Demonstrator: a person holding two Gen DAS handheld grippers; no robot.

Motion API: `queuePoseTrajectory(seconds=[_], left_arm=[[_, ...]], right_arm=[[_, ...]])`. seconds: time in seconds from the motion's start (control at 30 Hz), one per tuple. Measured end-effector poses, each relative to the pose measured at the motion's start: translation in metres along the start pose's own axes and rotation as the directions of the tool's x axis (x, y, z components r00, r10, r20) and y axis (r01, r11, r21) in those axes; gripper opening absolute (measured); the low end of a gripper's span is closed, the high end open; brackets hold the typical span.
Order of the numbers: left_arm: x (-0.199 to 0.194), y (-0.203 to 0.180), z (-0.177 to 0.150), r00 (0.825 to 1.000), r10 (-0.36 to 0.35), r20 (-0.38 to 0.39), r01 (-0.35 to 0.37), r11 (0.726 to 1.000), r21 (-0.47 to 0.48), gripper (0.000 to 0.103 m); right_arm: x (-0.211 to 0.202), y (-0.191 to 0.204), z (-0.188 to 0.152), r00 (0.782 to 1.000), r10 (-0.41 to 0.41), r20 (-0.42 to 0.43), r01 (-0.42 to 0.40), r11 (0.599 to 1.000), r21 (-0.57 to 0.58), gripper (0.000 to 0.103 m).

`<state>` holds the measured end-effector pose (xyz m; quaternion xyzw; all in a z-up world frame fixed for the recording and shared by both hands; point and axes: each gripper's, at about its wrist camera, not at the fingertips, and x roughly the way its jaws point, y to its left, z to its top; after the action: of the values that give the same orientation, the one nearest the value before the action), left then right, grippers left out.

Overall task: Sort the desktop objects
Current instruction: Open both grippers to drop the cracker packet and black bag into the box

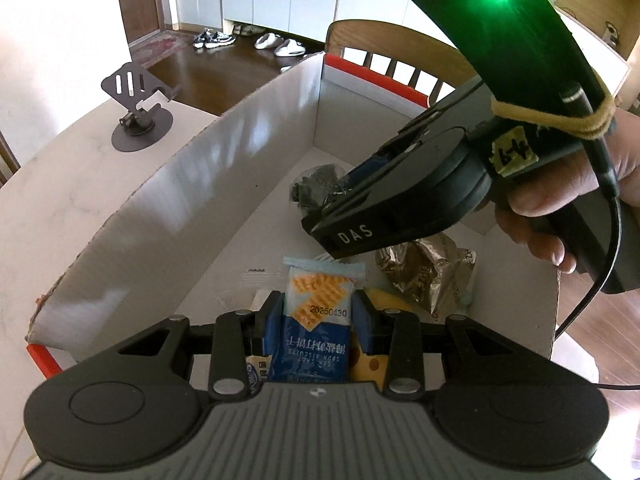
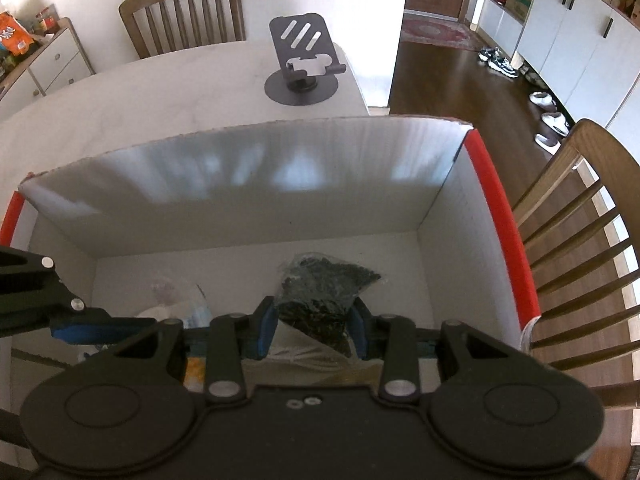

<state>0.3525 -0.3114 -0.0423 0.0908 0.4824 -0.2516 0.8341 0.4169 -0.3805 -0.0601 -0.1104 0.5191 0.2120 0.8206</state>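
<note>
The left gripper (image 1: 318,318) is clamped on a blue cracker packet (image 1: 316,320), holding it over the open white cardboard box (image 1: 192,184) that stands on the marble surface (image 1: 52,184). The right gripper (image 2: 312,328) pinches a clear bag of dark dried bits (image 2: 320,296), also inside the box and just above its floor.

Both packages look light and soft. The cracker packet is a slick film pouch with brittle contents, so a hold across its flat middle, as now, should serve better than a squeeze at the crimped end. The bag is limp and crinkly; it will probably sag and may slip unless gripped where the film bunches.

The left wrist view alone shows a crumpled foil wrapper (image 1: 424,272) and a yellow packet (image 1: 376,360) on the box floor. The right wrist view alone shows the bag caught between the blue pads (image 2: 266,330), and a phone stand (image 2: 304,68) well beyond the box.
</note>
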Motion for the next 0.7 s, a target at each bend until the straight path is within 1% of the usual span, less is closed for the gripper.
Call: queuePoseTrajectory(seconds=[0.17,0.2,0.23,0.37,0.43,0.47,0.53,0.7], left_arm=[[0.000,0.002,0.000,1.000,0.002,0.001,-0.002,1.000,-0.012,0.036],[0.000,0.002,-0.001,1.000,0.002,0.002,-0.002,1.000,-0.014,0.036],[-0.001,0.002,-0.001,1.000,0.002,0.001,-0.002,1.000,-0.016,0.036],[-0.003,0.003,-0.001,1.000,0.010,0.005,-0.010,0.999,-0.031,0.039],[-0.006,0.003,-0.001,1.000,0.017,0.011,-0.017,0.999,-0.039,0.047],[-0.008,0.003,-0.001,1.000,0.018,0.016,-0.018,0.999,-0.040,0.049],[-0.012,0.002,0.000,0.999,0.026,0.027,-0.025,0.999,-0.040,0.055],[-0.023,-0.001,0.001,0.998,0.031,0.048,-0.029,0.999,-0.043,0.056]], right_arm=[[0.000,-0.002,0.000,1.000,-0.004,0.004,0.004,1.000,0.009,0.042],[0.000,-0.002,0.000,1.000,-0.006,0.006,0.006,1.000,0.012,0.045],[-0.001,-0.003,0.000,1.000,-0.008,0.009,0.008,1.000,0.014,0.048],[-0.006,-0.004,-0.003,1.000,-0.015,0.017,0.015,1.000,0.020,0.051],[-0.009,-0.005,-0.005,1.000,-0.014,0.023,0.014,1.000,0.022,0.053],[-0.011,-0.005,-0.006,1.000,-0.013,0.026,0.012,1.000,0.025,0.054],[-0.015,-0.005,-0.007,0.999,-0.012,0.034,0.011,1.000,0.027,0.061],[-0.026,-0.007,-0.009,0.998,-0.012,0.060,0.010,0.999,0.033,0.063]])
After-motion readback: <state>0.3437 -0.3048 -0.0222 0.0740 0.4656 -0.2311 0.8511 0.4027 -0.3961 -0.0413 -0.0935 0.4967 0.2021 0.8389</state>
